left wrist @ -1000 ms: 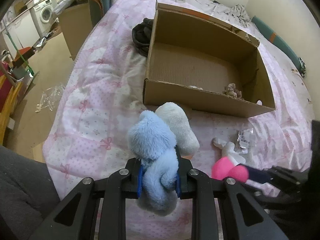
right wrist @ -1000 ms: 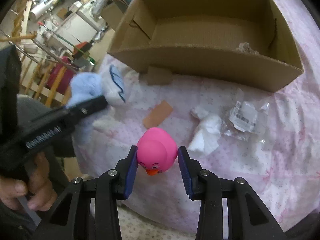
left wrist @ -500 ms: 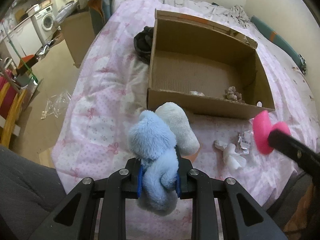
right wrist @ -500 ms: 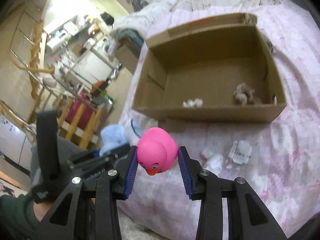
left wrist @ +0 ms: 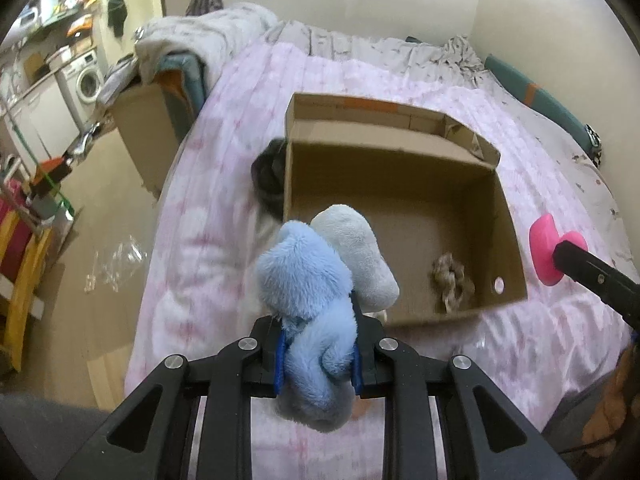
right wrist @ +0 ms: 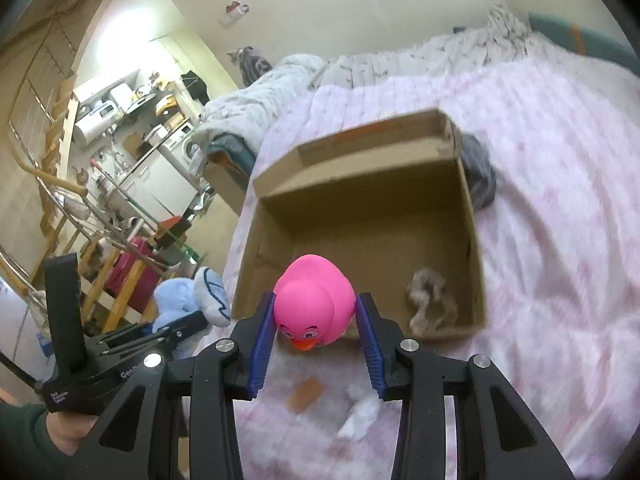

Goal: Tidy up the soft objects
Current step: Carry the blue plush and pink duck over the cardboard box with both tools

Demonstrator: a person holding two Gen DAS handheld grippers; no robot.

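My left gripper [left wrist: 317,354] is shut on a blue and white plush toy [left wrist: 312,292], which hangs above the near left corner of an open cardboard box [left wrist: 508,216]. My right gripper [right wrist: 316,332] is shut on a pink rubber duck [right wrist: 314,304], raised over the near wall of the same cardboard box [right wrist: 248,276]. In the left wrist view the pink duck [left wrist: 544,250] shows at the right, beyond the box's right wall. The right wrist view shows the plush toy [right wrist: 192,300] at the left. A small brown fluffy item [left wrist: 450,276] lies inside the box.
The box sits on a bed with a pink quilt [left wrist: 224,152]. A dark cloth [left wrist: 270,176] lies against the box's left side. A white crumpled piece [right wrist: 360,414] and a tan card scrap [right wrist: 306,392] lie on the quilt in front. Floor clutter and a washing machine [left wrist: 86,78] stand at the left.
Both grippers rose with their toys and tilted up toward the box, which now sits lower and closer in both views. The pink duck moved up beside the box's right wall.
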